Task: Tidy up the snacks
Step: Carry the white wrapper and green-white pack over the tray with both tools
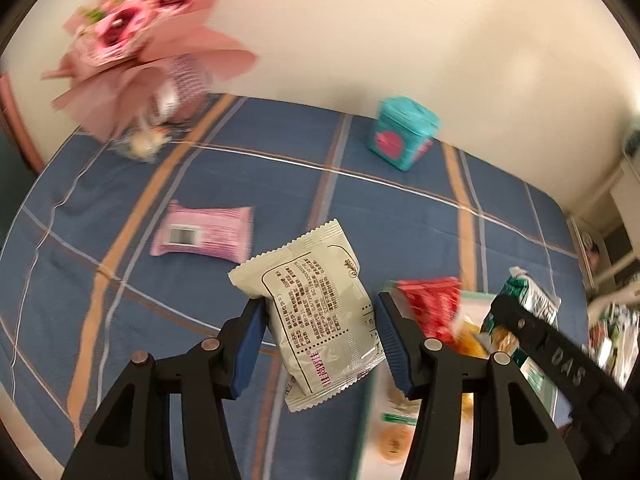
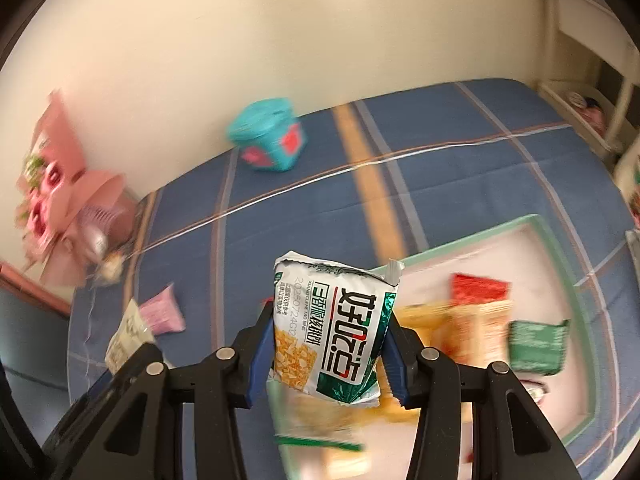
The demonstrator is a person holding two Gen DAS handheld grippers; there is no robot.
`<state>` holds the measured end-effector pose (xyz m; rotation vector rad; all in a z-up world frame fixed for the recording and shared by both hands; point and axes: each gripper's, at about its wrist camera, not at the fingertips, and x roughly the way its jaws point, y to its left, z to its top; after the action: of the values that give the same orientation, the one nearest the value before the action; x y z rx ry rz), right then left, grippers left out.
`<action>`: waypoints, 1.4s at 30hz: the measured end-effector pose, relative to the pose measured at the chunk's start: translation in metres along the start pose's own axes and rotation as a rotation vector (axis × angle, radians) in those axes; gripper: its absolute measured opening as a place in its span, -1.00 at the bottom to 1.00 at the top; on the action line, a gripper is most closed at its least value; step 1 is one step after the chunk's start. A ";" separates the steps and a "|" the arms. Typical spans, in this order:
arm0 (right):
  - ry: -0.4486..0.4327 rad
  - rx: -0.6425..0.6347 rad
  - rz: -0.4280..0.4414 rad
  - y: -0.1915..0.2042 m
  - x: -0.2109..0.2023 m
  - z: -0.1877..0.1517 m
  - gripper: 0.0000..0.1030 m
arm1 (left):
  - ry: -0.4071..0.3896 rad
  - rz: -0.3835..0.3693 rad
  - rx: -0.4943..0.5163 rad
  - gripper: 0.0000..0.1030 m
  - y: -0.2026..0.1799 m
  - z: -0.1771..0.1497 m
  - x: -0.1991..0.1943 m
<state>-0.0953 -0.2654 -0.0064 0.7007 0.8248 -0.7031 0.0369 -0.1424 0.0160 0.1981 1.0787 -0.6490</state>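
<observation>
You hold one snack in each gripper, and both are lifted free of the blue plaid cloth (image 1: 120,248), I think so that you can carry them to the tray without dragging them. Your left gripper (image 1: 320,344) is closed on the cream packet (image 1: 316,312), its blue pads pressing the two sides near the lower half; the packet leans toward 11 o'clock and shows its back, with small printed text and a pink label near the bottom seal. Your right gripper (image 2: 326,356) is closed on the green-and-white packet (image 2: 332,332), which stands almost upright, puffed, with large dark characters and a picture of yellow cracker pieces. The pale tray with green rim (image 2: 560,248) lies at 3 o'clock of that packet and already has a red packet (image 2: 478,294) and a green one (image 2: 536,346). A pink packet (image 1: 204,232) lies on the cloth at 10 o'clock of the cream one, and a teal tin (image 1: 404,132) stands at 1 o'clock by the wall.
</observation>
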 end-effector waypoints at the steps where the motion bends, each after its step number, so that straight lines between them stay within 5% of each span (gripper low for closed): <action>1: -0.001 0.013 -0.006 -0.008 0.000 0.002 -0.02 | 0.001 -0.007 0.011 0.10 -0.006 -0.001 0.000; 19: -0.004 0.259 -0.111 -0.157 -0.004 0.023 -0.02 | 0.033 -0.074 0.204 0.10 -0.093 -0.021 0.014; 42: 0.125 0.174 -0.140 -0.162 0.039 0.009 -0.02 | 0.115 -0.039 0.272 0.10 -0.109 -0.035 0.048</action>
<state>-0.1978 -0.3763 -0.0782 0.8561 0.9408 -0.8713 -0.0380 -0.2321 -0.0252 0.4550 1.1039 -0.8272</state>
